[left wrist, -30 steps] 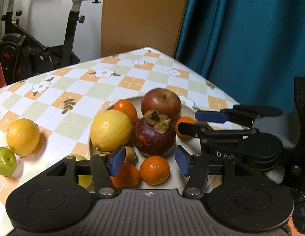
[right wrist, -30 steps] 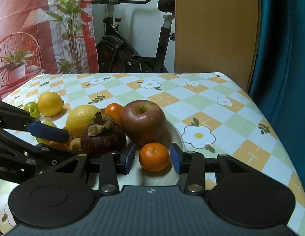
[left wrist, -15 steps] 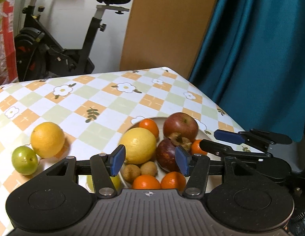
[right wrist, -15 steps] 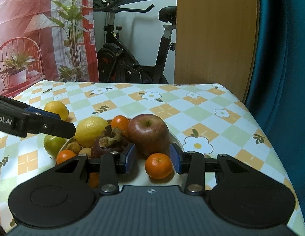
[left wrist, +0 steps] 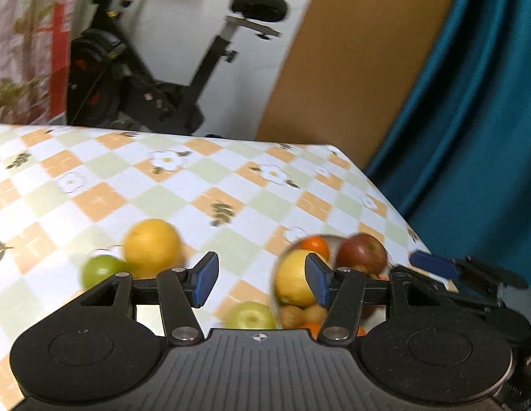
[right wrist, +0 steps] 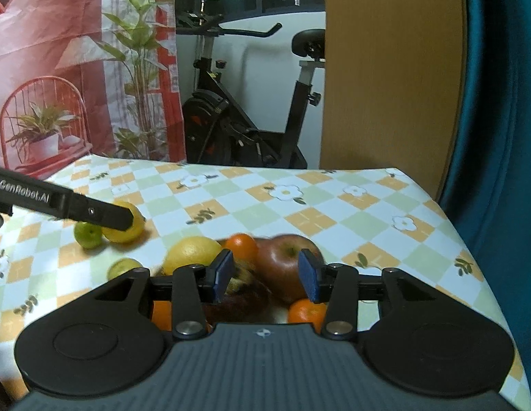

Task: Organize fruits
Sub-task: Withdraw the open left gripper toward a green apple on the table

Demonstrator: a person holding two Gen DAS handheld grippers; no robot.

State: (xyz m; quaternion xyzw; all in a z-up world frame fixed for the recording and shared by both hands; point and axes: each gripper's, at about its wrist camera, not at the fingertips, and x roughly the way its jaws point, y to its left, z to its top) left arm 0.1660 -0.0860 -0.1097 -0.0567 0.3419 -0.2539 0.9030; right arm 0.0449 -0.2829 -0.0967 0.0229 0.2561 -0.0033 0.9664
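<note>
Left wrist: round smooth lemon [left wrist: 293, 282] beside ribbed blue tool [left wrist: 258, 282] pad

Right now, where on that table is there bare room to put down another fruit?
Bare cloth lies right of the apple, out to the table edge, and across the far half behind the fruit. It is crowded on the plate, piled full, and left of it, where an orange and two green fruits sit.
</note>
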